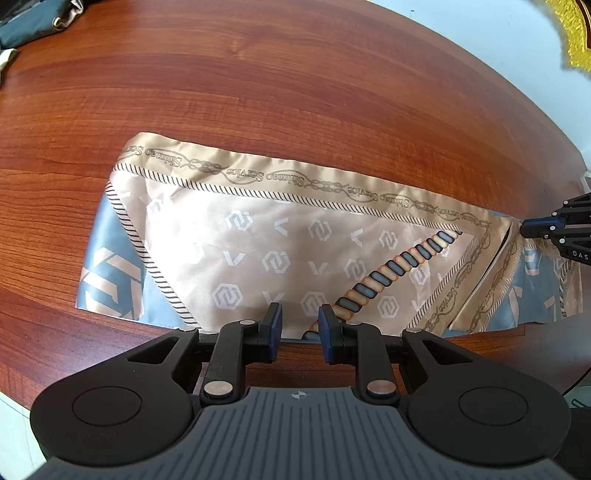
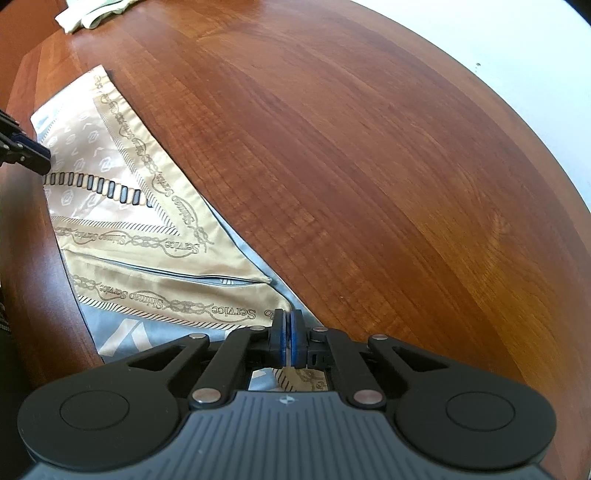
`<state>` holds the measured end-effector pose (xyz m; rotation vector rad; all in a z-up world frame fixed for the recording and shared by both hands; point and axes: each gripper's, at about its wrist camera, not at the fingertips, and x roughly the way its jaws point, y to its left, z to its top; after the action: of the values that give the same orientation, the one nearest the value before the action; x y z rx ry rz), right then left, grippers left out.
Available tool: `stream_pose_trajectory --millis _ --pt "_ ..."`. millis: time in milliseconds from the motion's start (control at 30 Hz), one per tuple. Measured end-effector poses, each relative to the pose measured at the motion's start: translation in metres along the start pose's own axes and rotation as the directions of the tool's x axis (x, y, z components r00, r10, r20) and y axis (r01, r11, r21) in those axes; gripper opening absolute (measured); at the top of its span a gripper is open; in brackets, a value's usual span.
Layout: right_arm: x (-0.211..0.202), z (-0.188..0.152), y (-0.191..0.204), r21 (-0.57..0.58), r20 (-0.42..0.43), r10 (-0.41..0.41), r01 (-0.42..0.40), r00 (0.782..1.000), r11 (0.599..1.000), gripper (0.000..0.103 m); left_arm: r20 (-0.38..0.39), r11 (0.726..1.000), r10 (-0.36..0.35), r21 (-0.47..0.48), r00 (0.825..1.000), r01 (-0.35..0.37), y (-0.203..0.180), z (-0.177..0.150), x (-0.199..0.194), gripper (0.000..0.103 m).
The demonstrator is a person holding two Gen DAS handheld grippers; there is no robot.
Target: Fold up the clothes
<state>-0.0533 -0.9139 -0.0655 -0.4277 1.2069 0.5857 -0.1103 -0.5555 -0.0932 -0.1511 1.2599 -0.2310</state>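
- A satin scarf in beige and grey-blue, printed with chain and rope borders point(image 1: 280, 236), lies folded on the reddish-brown wooden worktop point(image 1: 295, 92), close to the near edge, which runs just in front of the left gripper.
- The left gripper point(image 1: 300, 325) sits at the scarf's near edge; its jaws stand spread, with a clear gap between the blue pads and nothing between them.
- The right gripper point(image 2: 287, 334) has its jaws pressed together at the scarf's right end, over a beige corner; cloth shows beside and under the pads, and the pads appear to pinch that cloth.
- In the left wrist view the right gripper shows at the far right, over the scarf's right end.
- In the right wrist view the left gripper's tip shows at the left edge, over the dark oval chain print.
- Beyond the scarf's far edge a wide stretch of bare wood runs to the worktop's curved far rim, with a pale surface past it.
- The beige border carries repeated script reading "Shimao Service"; in the left wrist view it appears upside down.
- The letters "DAS" show in white on the right gripper's black body.
- A dark grey-green bundle of fabric point(image 1: 33, 18) lies at the far left corner, well apart from the scarf.
- A pale folded cloth point(image 2: 92, 13) lies at the far end in the right wrist view.
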Motion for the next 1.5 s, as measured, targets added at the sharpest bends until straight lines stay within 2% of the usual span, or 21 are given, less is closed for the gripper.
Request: stream_pose_trajectory --millis 33,67,200,233,333,500,667,900,1000,1167,1300,1500 --pt "-0.001 -0.001 -0.001 0.009 0.006 0.000 0.000 1.000 1.000 0.020 0.000 1.000 0.000 0.000 1.000 0.000 0.000 0.000 0.000 0.025" --pt "-0.005 -0.002 -0.002 0.022 0.019 -0.003 0.002 1.000 1.000 0.027 0.001 1.000 0.000 -0.001 1.000 0.000 0.000 0.000 0.000 0.025" --pt "-0.019 -0.008 -0.008 0.071 0.047 -0.012 0.009 0.999 0.997 0.031 0.003 1.000 -0.001 -0.005 1.000 0.001 0.000 -0.001 0.000 0.025" --pt "-0.021 -0.010 -0.010 0.080 0.049 -0.016 0.012 0.999 0.997 0.035 0.004 1.000 0.001 -0.005 1.000 -0.001 0.000 -0.001 0.000 0.025" --pt "-0.031 -0.021 -0.019 0.127 0.050 -0.034 0.028 0.998 0.992 0.038 0.002 1.000 0.013 -0.002 1.000 -0.013 -0.001 0.000 0.000 0.021" --pt "-0.043 -0.049 -0.033 0.210 0.030 -0.075 0.067 0.997 0.975 0.041 0.003 0.999 0.032 0.012 0.999 -0.032 0.000 0.001 0.001 0.013" --pt "-0.052 -0.084 -0.048 0.303 0.006 -0.112 0.105 0.994 0.947 0.051 -0.003 0.999 0.040 -0.004 0.999 -0.040 0.004 0.003 0.001 0.006" --pt "-0.061 -0.134 -0.074 0.440 -0.021 -0.152 0.146 0.988 0.886 0.051 -0.007 0.998 0.061 -0.006 0.998 -0.061 0.006 0.007 0.000 0.006" --pt "-0.062 -0.150 -0.083 0.475 -0.038 -0.176 0.173 0.984 0.863 0.051 -0.001 0.996 0.088 0.004 0.996 -0.088 0.006 0.008 0.000 0.006" --pt "-0.060 -0.165 -0.098 0.512 -0.046 -0.200 0.195 0.979 0.836 0.051 -0.007 0.996 0.093 0.006 0.996 -0.092 0.007 0.010 0.000 0.006" --pt "-0.056 -0.162 -0.105 0.510 -0.034 -0.217 0.204 0.975 0.835 0.051 -0.008 0.995 0.098 0.006 0.995 -0.098 0.003 0.009 -0.003 0.006" --pt "-0.041 -0.143 -0.113 0.443 -0.039 -0.222 0.216 0.974 0.870 0.047 -0.011 0.995 0.094 0.016 0.996 -0.094 0.004 0.010 -0.004 0.006"
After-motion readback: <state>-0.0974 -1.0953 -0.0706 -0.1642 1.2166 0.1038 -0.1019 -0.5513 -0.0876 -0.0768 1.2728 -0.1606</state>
